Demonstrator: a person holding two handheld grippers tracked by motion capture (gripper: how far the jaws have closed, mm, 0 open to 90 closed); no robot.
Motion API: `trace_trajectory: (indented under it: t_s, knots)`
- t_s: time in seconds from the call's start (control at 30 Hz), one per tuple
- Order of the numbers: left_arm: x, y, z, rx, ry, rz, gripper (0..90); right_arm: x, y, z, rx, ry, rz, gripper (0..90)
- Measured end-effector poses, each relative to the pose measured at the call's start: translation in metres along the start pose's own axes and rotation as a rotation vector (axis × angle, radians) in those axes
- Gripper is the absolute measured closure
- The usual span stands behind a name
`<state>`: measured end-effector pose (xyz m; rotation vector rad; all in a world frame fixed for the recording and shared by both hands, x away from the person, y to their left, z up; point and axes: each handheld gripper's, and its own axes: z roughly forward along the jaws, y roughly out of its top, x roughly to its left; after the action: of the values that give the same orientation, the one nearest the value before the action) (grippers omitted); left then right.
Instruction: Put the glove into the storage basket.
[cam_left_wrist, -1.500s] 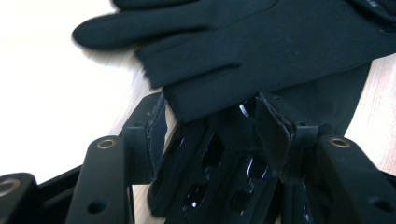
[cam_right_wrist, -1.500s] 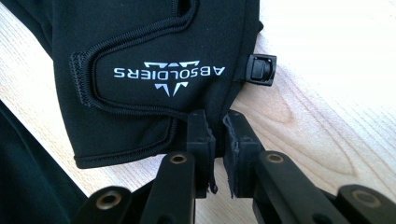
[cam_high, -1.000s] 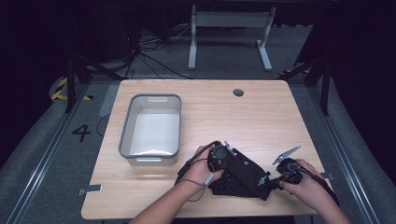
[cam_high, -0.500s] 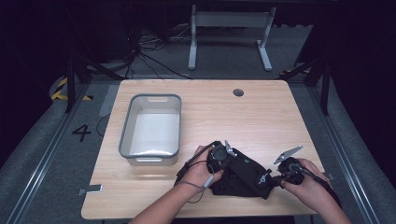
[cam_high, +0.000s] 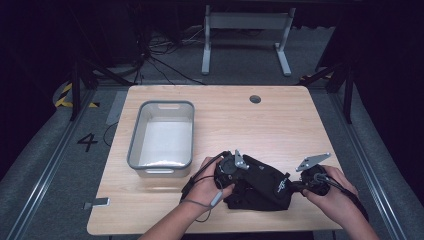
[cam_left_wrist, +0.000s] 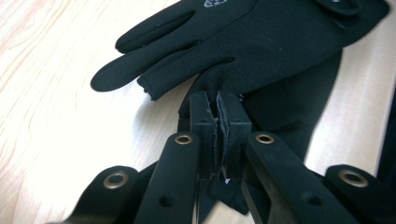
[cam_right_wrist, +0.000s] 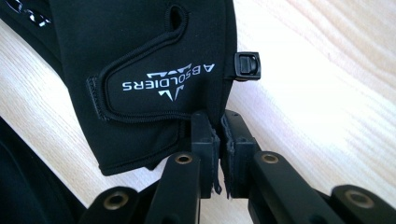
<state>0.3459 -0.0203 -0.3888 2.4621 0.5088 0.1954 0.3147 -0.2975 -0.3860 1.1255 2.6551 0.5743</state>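
High view: a light wooden table (cam_high: 280, 120) stands on grey carpet. A grey rectangular plastic bin (cam_high: 161, 135) sits on its left half. Near the front edge, right of the bin, lies a pair of black fabric gloves (cam_high: 262, 185) in a heap. The left gripper (cam_high: 234, 169) meets the heap's left end and the right gripper (cam_high: 300, 184) its right end, each held by a hand.

Left gripper view: the black jaws are pressed together, pinching a fold of black glove fabric at the fingers' base. The glove's fingers (cam_left_wrist: 154, 60) lie flat on the wood, pointing left.

Right gripper view: the jaws are pinched on the cuff edge of a glove bearing white lettering (cam_right_wrist: 168, 77). A small black plastic clip (cam_right_wrist: 246, 65) sticks out from the cuff.
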Motion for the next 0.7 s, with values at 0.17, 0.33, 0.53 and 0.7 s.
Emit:
trace_trajectory:
  t_s: [0.17,0.33,0.53,0.7]
  knots:
    - [-0.007,-0.005,-0.011,-0.008,0.0,-0.008,86.5,-0.002,0.007,0.001,-0.02,-0.004,-0.015,85.0]
    - [-0.013,-0.009,-0.019,-0.006,0.014,-0.01,86.5,-0.002,0.014,0.002,-0.032,-0.008,-0.037,85.0]
    - [-0.018,-0.014,-0.026,0.009,0.008,-0.018,86.4,-0.002,0.023,0.006,-0.045,-0.002,-0.071,85.1]
    - [-0.021,-0.018,-0.027,0.024,0.003,-0.023,86.4,-0.002,0.029,0.008,-0.05,0.003,-0.084,85.1]
